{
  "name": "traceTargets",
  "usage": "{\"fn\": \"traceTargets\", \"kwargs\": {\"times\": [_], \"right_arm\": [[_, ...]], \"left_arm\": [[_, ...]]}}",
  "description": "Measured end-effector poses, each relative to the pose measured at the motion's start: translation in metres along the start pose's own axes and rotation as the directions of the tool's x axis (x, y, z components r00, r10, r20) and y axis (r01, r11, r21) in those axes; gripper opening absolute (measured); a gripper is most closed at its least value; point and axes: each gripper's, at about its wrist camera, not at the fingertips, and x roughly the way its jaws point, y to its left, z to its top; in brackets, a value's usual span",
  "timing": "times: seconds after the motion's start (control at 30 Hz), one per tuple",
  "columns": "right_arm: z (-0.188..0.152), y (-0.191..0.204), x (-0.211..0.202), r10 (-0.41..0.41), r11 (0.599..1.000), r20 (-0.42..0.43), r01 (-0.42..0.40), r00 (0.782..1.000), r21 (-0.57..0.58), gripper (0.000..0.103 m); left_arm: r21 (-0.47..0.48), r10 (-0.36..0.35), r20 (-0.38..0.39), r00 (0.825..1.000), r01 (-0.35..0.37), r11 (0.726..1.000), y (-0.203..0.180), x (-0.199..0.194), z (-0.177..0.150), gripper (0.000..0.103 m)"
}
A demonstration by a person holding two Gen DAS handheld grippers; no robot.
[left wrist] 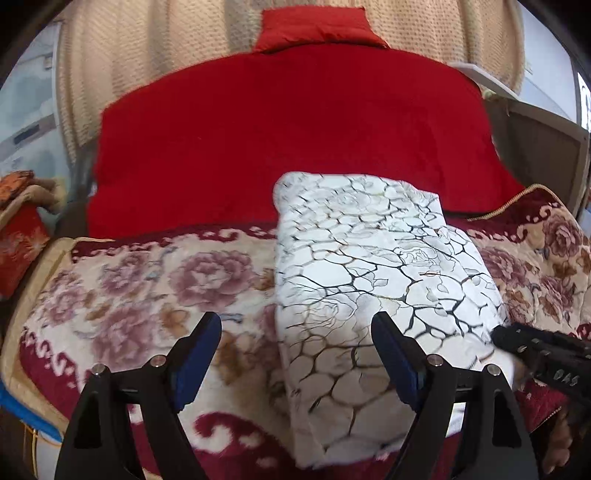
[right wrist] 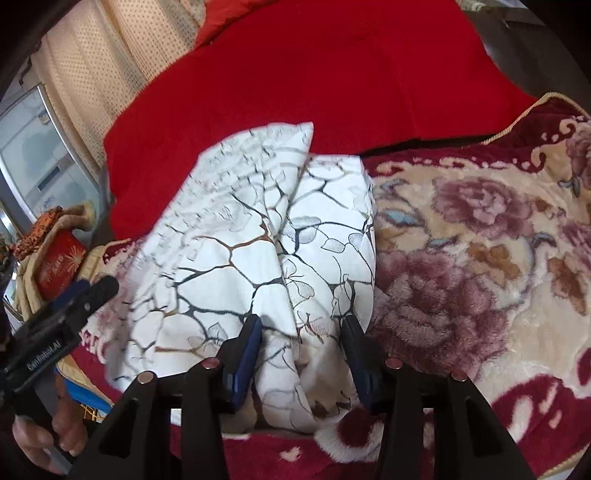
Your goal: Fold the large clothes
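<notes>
A white garment [left wrist: 369,258] with a dark vein pattern lies folded into a thick oblong on the flowered blanket [left wrist: 147,288]. My left gripper [left wrist: 295,321] hovers open over the garment's near left edge, and nothing sits between its fingers. In the right wrist view the garment [right wrist: 229,236] shows two stacked folds. My right gripper [right wrist: 302,326] is closed on a bunched fold at the near end, with cloth filling the gap between the pads. The right gripper [left wrist: 498,334] also shows at the garment's right edge in the left wrist view. The left gripper [right wrist: 96,290] shows at the left of the right wrist view.
A plain red blanket [left wrist: 288,129] covers the far part of the bed, with a red pillow [left wrist: 317,29] against a beige curtain [left wrist: 147,48]. A red box [right wrist: 59,262] and other bundles sit at the left edge. A person's hand [right wrist: 48,435] holds the left gripper's handle.
</notes>
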Motion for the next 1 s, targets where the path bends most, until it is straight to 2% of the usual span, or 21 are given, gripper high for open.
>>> {"fn": "traceTargets", "kwargs": {"times": [0.2, 0.3, 0.47, 0.57, 0.67, 0.83, 1.0], "right_arm": [[0.000, 0.016, -0.057, -0.022, 0.999, 0.102, 0.026, 0.995, -0.044, 0.059], [0.000, 0.025, -0.088, -0.024, 0.997, 0.153, 0.035, 0.988, -0.069, 0.067], [-0.006, 0.043, -0.144, -0.011, 0.993, 0.233, 0.038, 0.972, -0.111, 0.070], [-0.011, 0.053, -0.170, -0.004, 0.991, 0.261, 0.038, 0.965, -0.126, 0.073], [-0.017, 0.062, -0.193, 0.000, 0.990, 0.278, 0.040, 0.960, -0.138, 0.073], [-0.027, 0.077, -0.222, -0.030, 0.985, 0.305, 0.080, 0.952, -0.156, 0.073], [-0.036, 0.089, -0.244, -0.042, 0.982, 0.318, 0.098, 0.947, -0.164, 0.073]], "left_arm": [[-0.026, 0.055, 0.056, 0.997, -0.053, 0.998, 0.003, -0.054, 0.000, 0.087], [-0.016, 0.085, 0.087, 0.993, -0.083, 0.996, 0.000, -0.082, 0.004, 0.089], [0.000, 0.116, 0.155, 0.981, -0.117, 0.993, -0.008, -0.132, 0.009, 0.094], [0.005, 0.141, 0.181, 0.973, -0.144, 0.990, -0.012, -0.156, 0.010, 0.095], [0.019, 0.190, 0.224, 0.956, -0.199, 0.980, -0.017, -0.183, 0.010, 0.096], [0.016, 0.169, 0.274, 0.947, -0.180, 0.984, -0.019, -0.224, 0.005, 0.096], [0.007, 0.196, 0.318, 0.928, -0.209, 0.978, -0.022, -0.259, -0.001, 0.096]]}}
